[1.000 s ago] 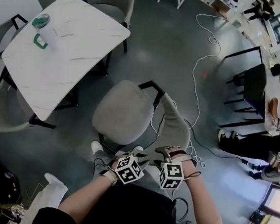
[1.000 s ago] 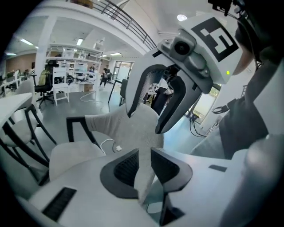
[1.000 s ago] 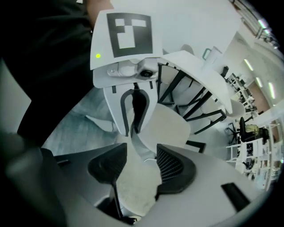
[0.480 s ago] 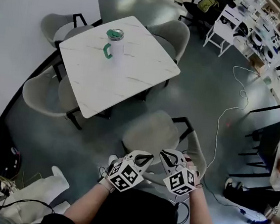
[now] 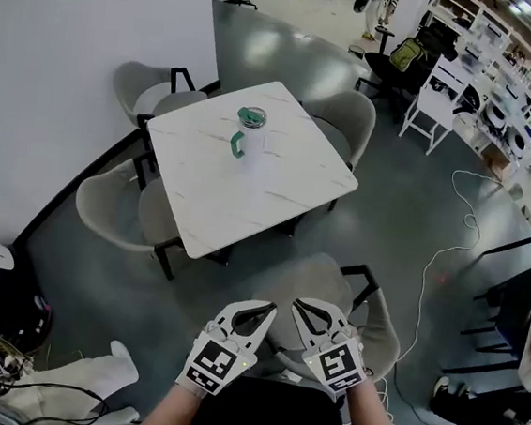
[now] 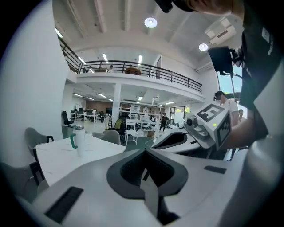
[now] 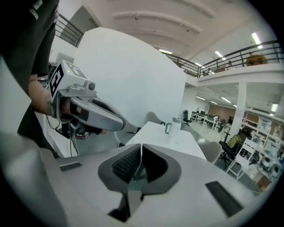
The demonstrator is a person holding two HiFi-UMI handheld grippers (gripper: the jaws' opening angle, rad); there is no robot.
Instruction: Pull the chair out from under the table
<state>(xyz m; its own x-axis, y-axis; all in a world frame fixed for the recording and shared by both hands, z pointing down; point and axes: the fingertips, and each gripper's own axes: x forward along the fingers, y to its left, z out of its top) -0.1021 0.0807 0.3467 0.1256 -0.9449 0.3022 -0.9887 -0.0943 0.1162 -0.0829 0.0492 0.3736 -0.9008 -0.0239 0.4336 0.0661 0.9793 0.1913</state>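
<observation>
Left gripper (image 5: 257, 308): jaws clenched together, nothing between them. Chair (image 5: 324, 281): just beyond both sets of fingertips, pulled out from the table (image 5: 278, 185). Right gripper (image 5: 303, 307): jaws clenched together, empty, beside the left.

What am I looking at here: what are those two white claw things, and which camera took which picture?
There is no robot here. A person holds a tool in each hand: the left hand-held gripper and the right hand-held gripper. The top-down picture comes from a camera on the person's head. The other two pictures each look along one gripper's own jaws. Both pairs of jaws are shut on nothing. The white table carries only a tumbler with a green handle. One grey chair stands clear of the table, just beyond the grippers.
</observation>
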